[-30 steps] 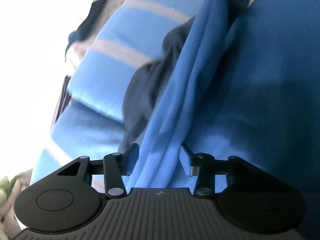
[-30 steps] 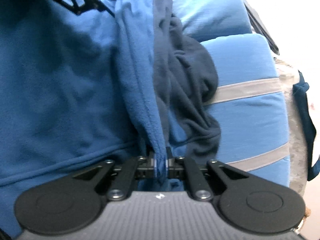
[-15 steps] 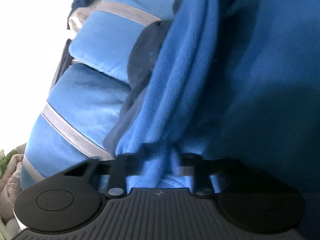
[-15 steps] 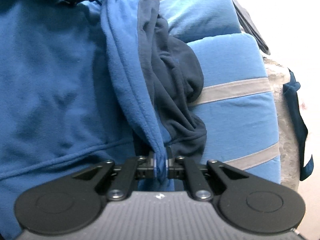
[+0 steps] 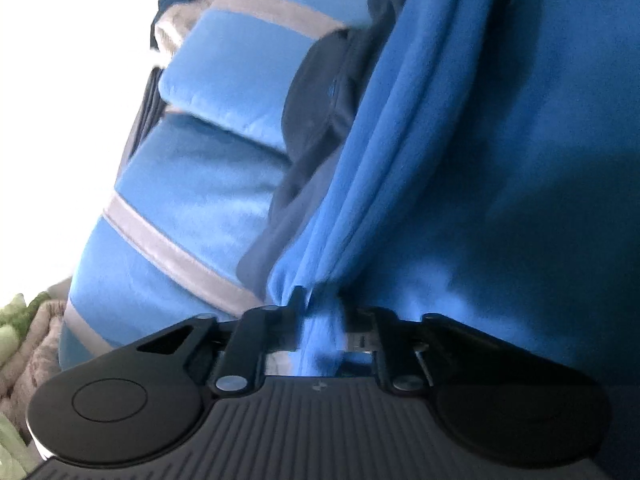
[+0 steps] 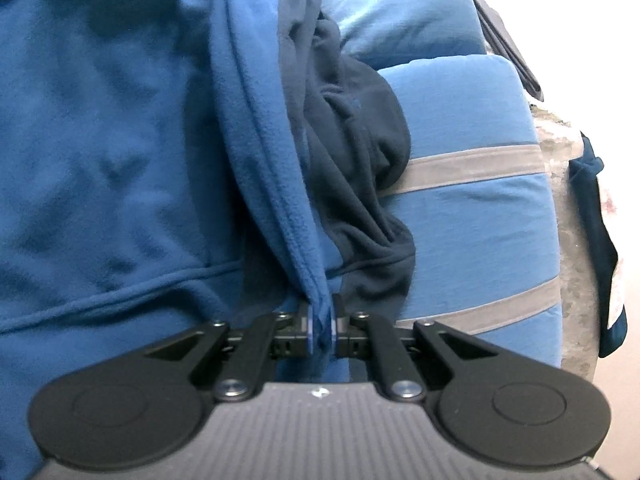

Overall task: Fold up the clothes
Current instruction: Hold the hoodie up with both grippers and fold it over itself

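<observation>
Left gripper [image 5: 320,312]: I am seeing its jaws pinching a bunched fold of the blue fleece garment [image 5: 500,160]; the cloth is passing between the fingers, slightly blurred.
Right gripper [image 6: 320,322]: I am holding it clamped tight on a thin gathered edge of the same blue fleece garment [image 6: 100,140], the pads pressing the fabric from both sides.
Blue fleece garment: it is lying spread over the striped cushions [image 6: 472,208], filling the left half of the right wrist view and the right half of the left wrist view; a stitched seam is running across it near the right gripper.
Navy sleeve [image 6: 352,152]: the dark navy part is lying crumpled beside the gathered blue edge, resting on the cushions and reaching toward their grey stripe.
Striped cushions: two blue cushions with grey bands are lying side by side under the clothes, touching each other.
Dark bag [image 6: 596,240]: it is hanging just beyond the cushions' outer edge in the right wrist view.
</observation>
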Demonstrator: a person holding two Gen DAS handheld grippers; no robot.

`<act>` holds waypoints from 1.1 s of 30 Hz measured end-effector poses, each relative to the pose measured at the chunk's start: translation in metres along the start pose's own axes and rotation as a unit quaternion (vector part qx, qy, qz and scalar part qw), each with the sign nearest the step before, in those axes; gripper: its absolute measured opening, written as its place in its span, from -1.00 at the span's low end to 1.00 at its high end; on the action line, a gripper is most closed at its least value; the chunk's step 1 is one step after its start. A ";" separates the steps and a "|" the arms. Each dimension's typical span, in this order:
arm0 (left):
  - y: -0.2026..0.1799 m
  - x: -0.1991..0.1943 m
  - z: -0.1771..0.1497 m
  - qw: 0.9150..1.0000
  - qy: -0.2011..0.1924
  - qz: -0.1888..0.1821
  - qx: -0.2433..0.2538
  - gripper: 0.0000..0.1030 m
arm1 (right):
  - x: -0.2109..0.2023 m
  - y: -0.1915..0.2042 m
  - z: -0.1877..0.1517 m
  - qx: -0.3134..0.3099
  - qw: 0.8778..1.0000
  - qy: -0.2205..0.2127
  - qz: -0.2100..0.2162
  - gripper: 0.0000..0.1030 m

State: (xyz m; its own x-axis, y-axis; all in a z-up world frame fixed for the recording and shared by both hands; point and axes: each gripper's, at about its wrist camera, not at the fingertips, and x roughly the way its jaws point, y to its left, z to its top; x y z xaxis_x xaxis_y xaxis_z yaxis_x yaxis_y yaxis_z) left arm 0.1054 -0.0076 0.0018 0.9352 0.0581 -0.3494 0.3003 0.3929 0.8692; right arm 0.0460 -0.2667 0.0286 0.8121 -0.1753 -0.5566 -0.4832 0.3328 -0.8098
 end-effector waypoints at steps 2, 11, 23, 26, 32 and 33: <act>0.001 0.006 -0.009 1.000 0.018 -0.004 -0.001 -0.29 | -0.002 0.004 -0.001 0.002 1.000 -0.001 0.004 -0.86; 0.025 0.028 -0.040 0.996 0.057 -0.026 -0.067 -0.29 | -0.006 0.021 -0.007 0.017 1.000 -0.001 0.020 -0.85; 0.022 0.027 -0.041 0.999 0.018 -0.022 -0.046 -0.29 | -0.007 0.044 -0.022 0.043 0.999 0.006 0.028 0.08; 0.025 0.030 -0.038 0.998 0.014 -0.023 -0.053 -0.29 | -0.007 0.049 -0.026 0.049 0.998 0.008 0.030 0.16; 0.021 0.031 -0.035 0.998 0.007 -0.028 -0.048 -0.30 | -0.002 0.056 -0.031 0.055 0.998 0.018 0.026 0.18; 0.021 0.031 -0.035 0.998 0.008 -0.028 -0.049 -0.30 | -0.001 0.057 -0.032 0.056 0.998 0.020 0.026 0.18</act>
State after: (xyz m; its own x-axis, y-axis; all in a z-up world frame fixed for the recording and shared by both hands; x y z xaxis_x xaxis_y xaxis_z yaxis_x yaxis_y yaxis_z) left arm 0.1343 0.0347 -0.0037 0.9144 0.0472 -0.4021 0.3314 0.4831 0.8104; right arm 0.0072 -0.2770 -0.0235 0.7725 -0.1903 -0.6058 -0.4828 0.4435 -0.7551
